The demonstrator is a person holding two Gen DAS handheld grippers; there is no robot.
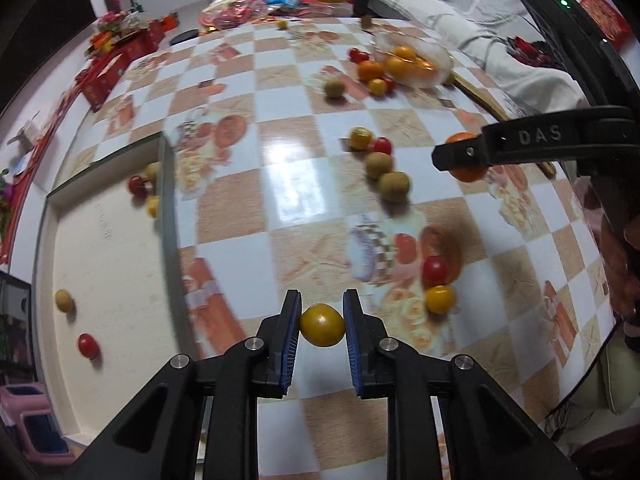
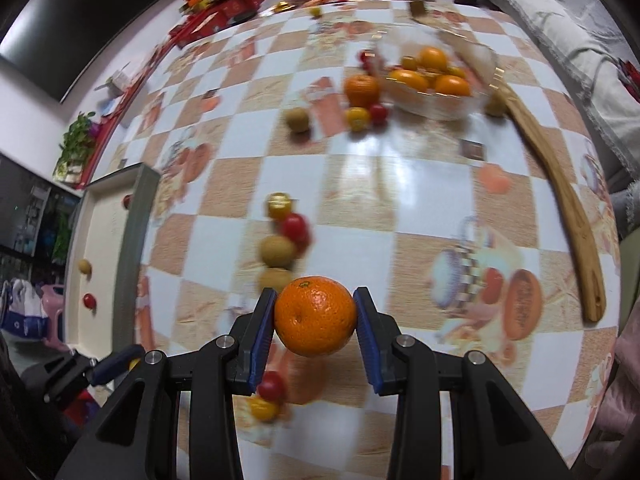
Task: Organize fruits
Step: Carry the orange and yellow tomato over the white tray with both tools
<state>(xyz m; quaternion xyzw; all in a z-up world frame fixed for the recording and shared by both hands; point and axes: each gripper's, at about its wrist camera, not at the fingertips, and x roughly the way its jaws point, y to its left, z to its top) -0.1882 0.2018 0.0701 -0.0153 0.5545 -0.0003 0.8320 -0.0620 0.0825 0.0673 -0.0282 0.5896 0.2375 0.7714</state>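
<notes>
My left gripper is shut on a small yellow tomato, held above the checkered table. My right gripper is shut on an orange; it also shows in the left wrist view. A cream tray lies at the left with a longan, a red tomato and more small fruit at its far end. Loose longans, red tomatoes and yellow tomatoes lie scattered on the table.
A clear bowl holding oranges stands at the far right, with an orange and small fruit beside it. A wooden spatula lies along the right edge. Red boxes and clutter lie beyond the far edge.
</notes>
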